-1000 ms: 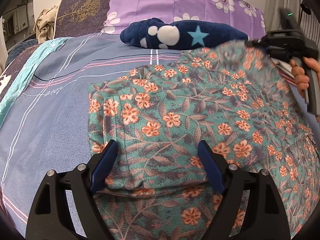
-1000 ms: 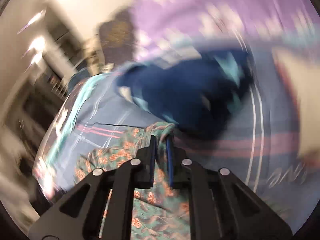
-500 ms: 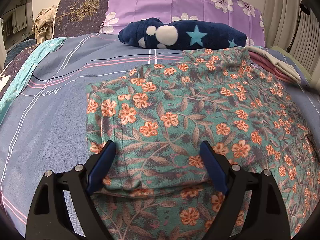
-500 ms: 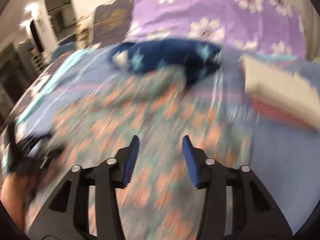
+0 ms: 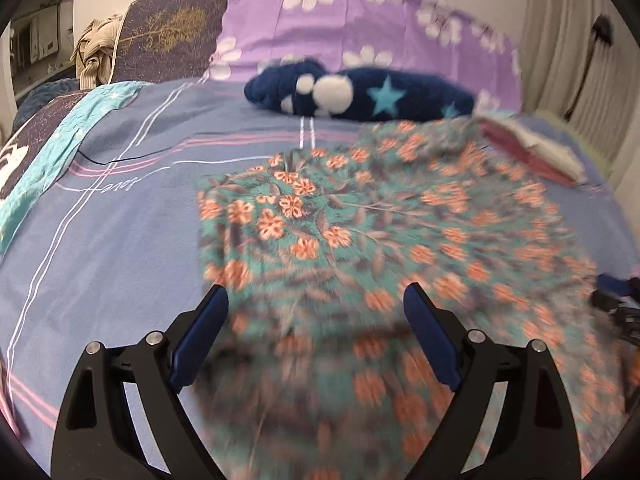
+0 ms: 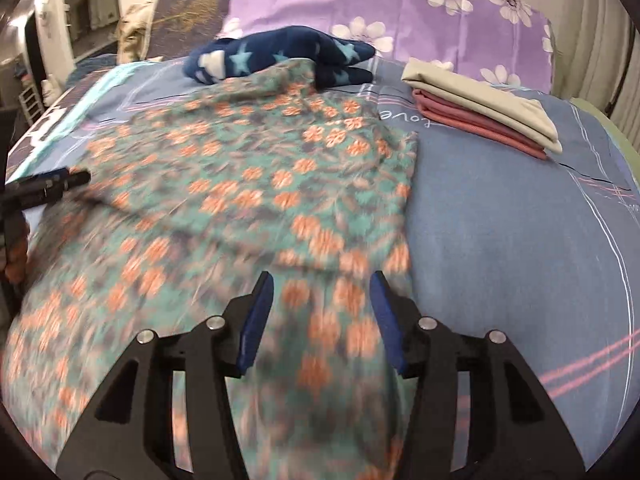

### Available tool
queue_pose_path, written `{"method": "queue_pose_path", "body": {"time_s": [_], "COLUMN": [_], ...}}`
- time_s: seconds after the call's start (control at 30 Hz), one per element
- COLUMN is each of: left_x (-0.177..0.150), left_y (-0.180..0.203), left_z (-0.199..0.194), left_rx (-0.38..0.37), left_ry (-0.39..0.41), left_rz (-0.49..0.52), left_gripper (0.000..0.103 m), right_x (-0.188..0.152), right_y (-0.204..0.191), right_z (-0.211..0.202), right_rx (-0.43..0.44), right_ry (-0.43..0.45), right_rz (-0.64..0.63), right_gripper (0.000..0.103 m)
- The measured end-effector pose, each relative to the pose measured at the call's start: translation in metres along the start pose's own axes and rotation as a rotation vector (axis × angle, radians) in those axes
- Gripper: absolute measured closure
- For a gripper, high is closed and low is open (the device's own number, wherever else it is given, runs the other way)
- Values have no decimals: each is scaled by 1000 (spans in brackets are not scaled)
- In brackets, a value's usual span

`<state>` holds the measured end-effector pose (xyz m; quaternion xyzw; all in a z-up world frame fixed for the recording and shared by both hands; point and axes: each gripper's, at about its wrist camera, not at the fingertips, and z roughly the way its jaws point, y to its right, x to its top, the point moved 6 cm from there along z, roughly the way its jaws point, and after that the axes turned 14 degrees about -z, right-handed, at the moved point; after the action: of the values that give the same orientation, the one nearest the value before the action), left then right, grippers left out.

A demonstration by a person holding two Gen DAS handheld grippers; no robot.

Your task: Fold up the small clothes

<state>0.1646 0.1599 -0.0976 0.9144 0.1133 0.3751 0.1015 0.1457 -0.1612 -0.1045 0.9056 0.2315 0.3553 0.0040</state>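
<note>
A green garment with orange flowers [image 5: 360, 216] lies spread on the blue bedspread [image 5: 120, 216], its far part folded over the near part. It also shows in the right wrist view [image 6: 256, 184]. My left gripper [image 5: 316, 308] is open and empty above the garment's near left part. My right gripper [image 6: 322, 296] is open and empty above the garment's near right edge. The left gripper shows at the left edge of the right wrist view [image 6: 44, 186], and the right gripper at the right edge of the left wrist view [image 5: 618, 304].
A dark blue star-patterned fleece [image 5: 356, 92] lies behind the garment, in front of a purple floral pillow [image 5: 360, 28]. A stack of folded beige and maroon clothes [image 6: 480, 104] sits on the bedspread [image 6: 500, 216] at the back right. The near views are blurred.
My right gripper let go of the garment's corner at the far side, opened, and pulled back to the near right edge. My left gripper drew back slightly and stayed open.
</note>
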Motion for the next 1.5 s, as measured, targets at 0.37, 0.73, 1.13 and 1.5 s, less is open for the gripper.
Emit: {"method": "queue_pose_path", "body": {"time_s": [0.37, 0.73, 1.13, 1.5], "left_x": [-88, -134, -192, -204], "left_y": [-61, -51, -47, -49], "left_z": [-65, -105, -157, -161], "left_rx": [-58, -275, -388, -428], "left_ry": [-120, -137, -191, -213], "left_rz": [-29, -55, -5, -47], "left_gripper": [26, 58, 58, 96], "right_x": [-77, -115, -194, -214], "right_y": [33, 5, -4, -14], "right_z": [-34, -72, -135, -144], "right_rx": [52, 185, 353, 479], "right_ry": [-13, -9, -73, -24], "right_rz": [257, 252, 307, 381], "right_gripper": [50, 75, 76, 95]}}
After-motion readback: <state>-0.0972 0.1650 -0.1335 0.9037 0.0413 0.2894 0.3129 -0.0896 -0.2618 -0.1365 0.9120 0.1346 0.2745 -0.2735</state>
